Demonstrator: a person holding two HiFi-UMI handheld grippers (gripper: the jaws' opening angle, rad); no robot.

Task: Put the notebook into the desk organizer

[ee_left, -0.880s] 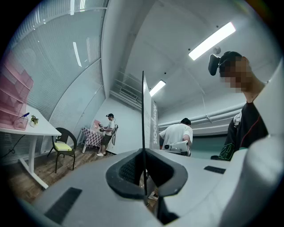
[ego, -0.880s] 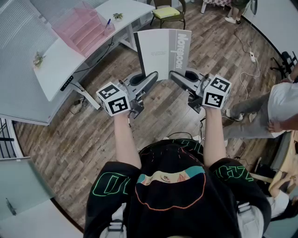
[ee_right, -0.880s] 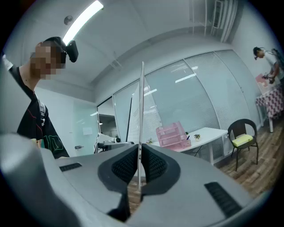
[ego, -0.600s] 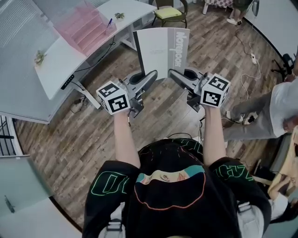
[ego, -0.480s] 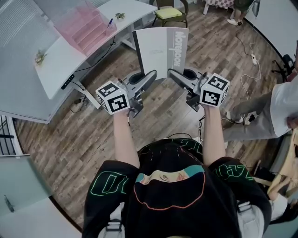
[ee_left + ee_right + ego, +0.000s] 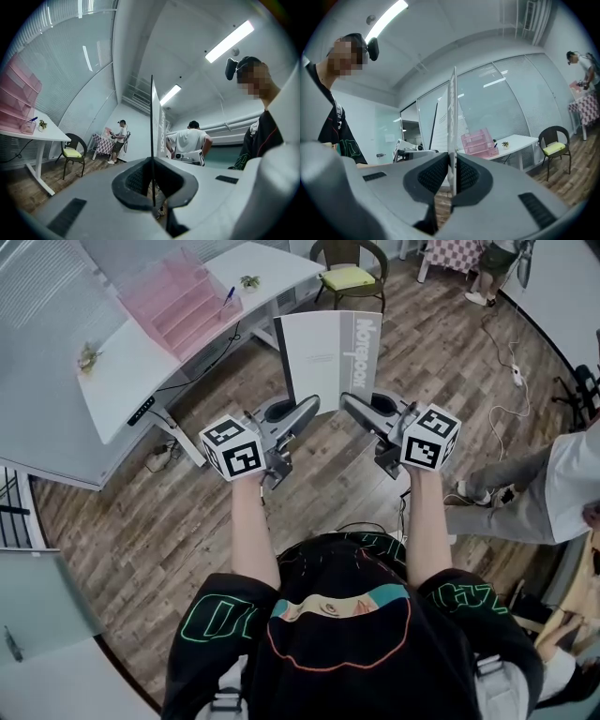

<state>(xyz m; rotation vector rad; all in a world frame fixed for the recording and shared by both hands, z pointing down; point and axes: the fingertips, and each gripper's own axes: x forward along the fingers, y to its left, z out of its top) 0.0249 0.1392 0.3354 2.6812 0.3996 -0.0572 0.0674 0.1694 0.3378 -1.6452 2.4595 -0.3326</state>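
out over the wooden floor (image 6: 141, 512), in front of the person's chest, the notebook (image 6: 328, 352) hangs upright in mid-air, pale cover facing the head camera, its title printed down the right-hand strip. the left gripper (image 6: 314, 404) is clamped on the bottom edge near the left corner, and its own view shows both dark pads squeezed onto the thin sheet edge, no gap to speak of. the right gripper (image 6: 345, 401) is doing the same on the bottom edge toward the printed strip, pads pinched tight on the notebook, seen edge-on between them. both tools point roughly level, marker cubes toward the person. the pink desk organizer (image 6: 183, 296) sits on the white desk (image 6: 122, 381) at upper left of the head view, well apart from the notebook, nothing of the book inside it. a blue pen (image 6: 228, 294) stands at the organizer's near end, a small plant (image 6: 248, 281) just beside it. beyond the notebook is a chair (image 6: 347, 276) with a yellow cushion, and a bystander in a white shirt (image 6: 574, 474) is off to the right.
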